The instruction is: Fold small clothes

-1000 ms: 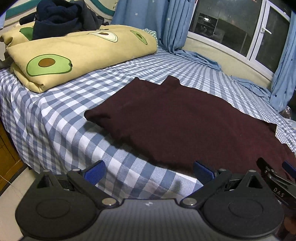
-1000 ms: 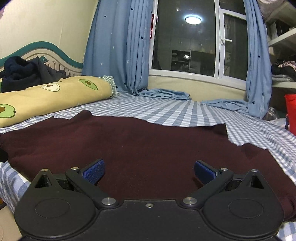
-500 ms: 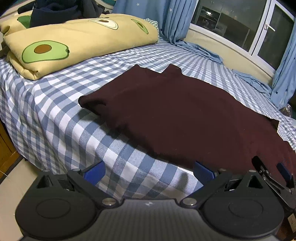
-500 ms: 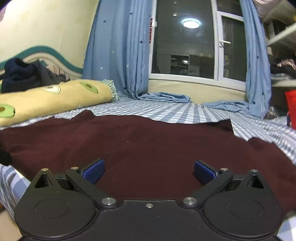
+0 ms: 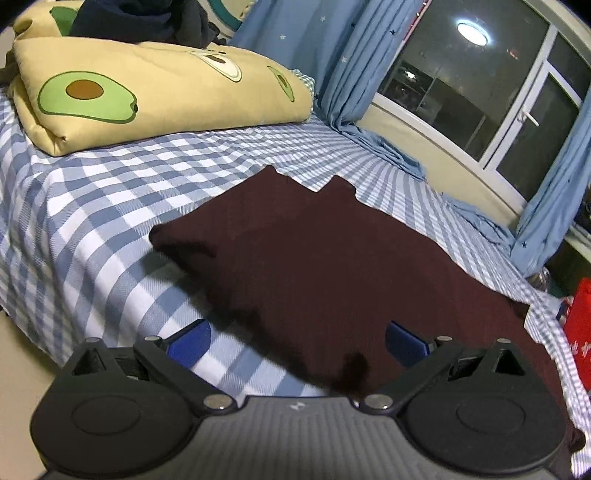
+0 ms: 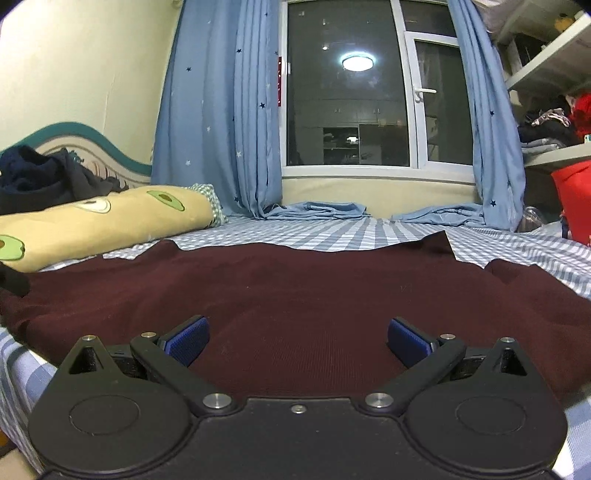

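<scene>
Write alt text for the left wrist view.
The open left gripper hovers at the near edge of a dark maroon garment spread flat on a blue checked bed. An avocado-print quilt lies folded behind, with blue curtains at a dark window.

Bare checked sheet (image 5: pixel 92 221) lies open between garment (image 5: pixel 332 258) and quilt (image 5: pixel 147 92).

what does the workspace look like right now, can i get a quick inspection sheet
surface: bed with a blue checked sheet
job's things: dark red garment spread flat, unfolded
clutter: avocado-print quilt folded near the headboard, dark clothes piled on it
grippers: left gripper open at the garment's near edge; right gripper open over the garment; neither holds cloth
cables: nothing seen
surroundings: window, blue curtains, shelves, red bag
</scene>
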